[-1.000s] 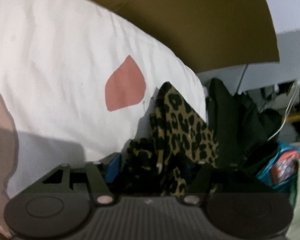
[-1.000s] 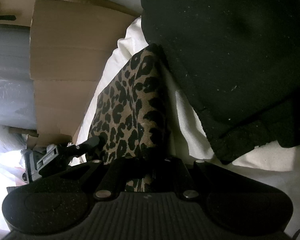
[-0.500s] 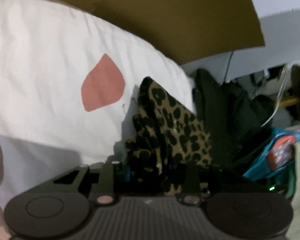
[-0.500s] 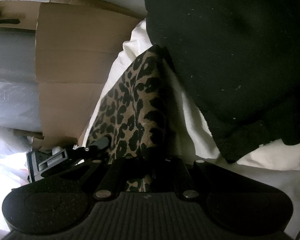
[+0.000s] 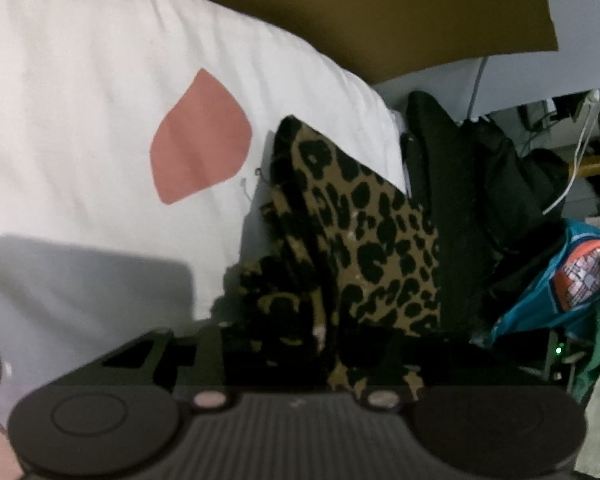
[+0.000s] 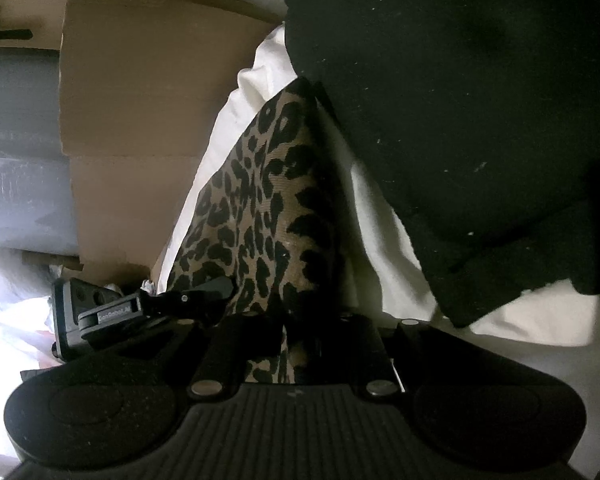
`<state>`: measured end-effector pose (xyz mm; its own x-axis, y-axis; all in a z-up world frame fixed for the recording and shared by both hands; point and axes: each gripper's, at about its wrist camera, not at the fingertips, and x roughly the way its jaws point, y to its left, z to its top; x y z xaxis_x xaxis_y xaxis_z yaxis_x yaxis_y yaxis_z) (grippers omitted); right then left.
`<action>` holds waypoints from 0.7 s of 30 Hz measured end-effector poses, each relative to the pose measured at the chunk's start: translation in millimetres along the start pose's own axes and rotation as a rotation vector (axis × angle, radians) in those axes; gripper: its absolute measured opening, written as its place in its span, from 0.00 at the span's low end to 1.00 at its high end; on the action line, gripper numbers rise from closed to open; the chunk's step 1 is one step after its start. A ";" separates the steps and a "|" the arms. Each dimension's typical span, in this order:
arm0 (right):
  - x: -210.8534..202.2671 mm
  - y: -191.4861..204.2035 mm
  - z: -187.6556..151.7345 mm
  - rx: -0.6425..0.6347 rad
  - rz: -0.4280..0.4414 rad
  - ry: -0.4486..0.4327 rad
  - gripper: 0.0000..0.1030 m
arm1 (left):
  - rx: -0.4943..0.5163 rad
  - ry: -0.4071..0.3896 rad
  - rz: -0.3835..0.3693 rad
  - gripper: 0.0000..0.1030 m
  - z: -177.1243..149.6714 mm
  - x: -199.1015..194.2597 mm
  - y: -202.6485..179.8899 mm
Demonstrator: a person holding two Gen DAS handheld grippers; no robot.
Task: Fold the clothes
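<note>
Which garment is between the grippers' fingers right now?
The leopard-print cloth; both grippers have it between their fingers. The black garment lies apart on the white sheet, ungripped.

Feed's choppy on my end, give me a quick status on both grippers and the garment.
Left gripper closing on leopard-print garment. Right gripper opening slightly, same garment between its fingers. Black garment lies close alongside on the white sheet.

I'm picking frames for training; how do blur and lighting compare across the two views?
Left wrist view: soft, slightly blurred, evenly lit white bedding; leopard-print garment readable. Right wrist view: sharper but dim, black garment nearly featureless, bright washout at lower left.
</note>
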<state>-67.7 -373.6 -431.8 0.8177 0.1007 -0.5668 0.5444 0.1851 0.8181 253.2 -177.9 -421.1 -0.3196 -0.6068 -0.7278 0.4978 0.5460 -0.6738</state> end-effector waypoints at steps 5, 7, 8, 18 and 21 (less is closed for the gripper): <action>0.2 13.3 -0.2 -0.060 -0.057 -0.004 0.06 | 0.062 -0.011 0.084 0.29 -2.0 -3.0 -18.3; -3.5 22.2 -1.0 -0.088 -0.077 -0.009 0.05 | 0.091 -0.020 0.122 0.28 -4.6 -7.0 -29.3; -6.2 25.5 -1.8 -0.099 -0.085 -0.012 0.05 | 0.100 -0.025 0.137 0.27 -5.6 -9.0 -34.3; -27.6 76.5 -16.1 -0.210 -0.129 -0.009 0.05 | 0.099 -0.083 0.214 0.25 -23.9 -47.2 -66.3; -36.1 92.4 -17.3 -0.223 -0.124 -0.007 0.05 | 0.090 -0.103 0.225 0.25 -27.7 -63.0 -78.3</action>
<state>-50.1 -343.2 -337.4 0.7488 0.0575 -0.6603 0.5863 0.4072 0.7003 211.9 -166.4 -326.0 -0.1113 -0.5341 -0.8381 0.6184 0.6229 -0.4791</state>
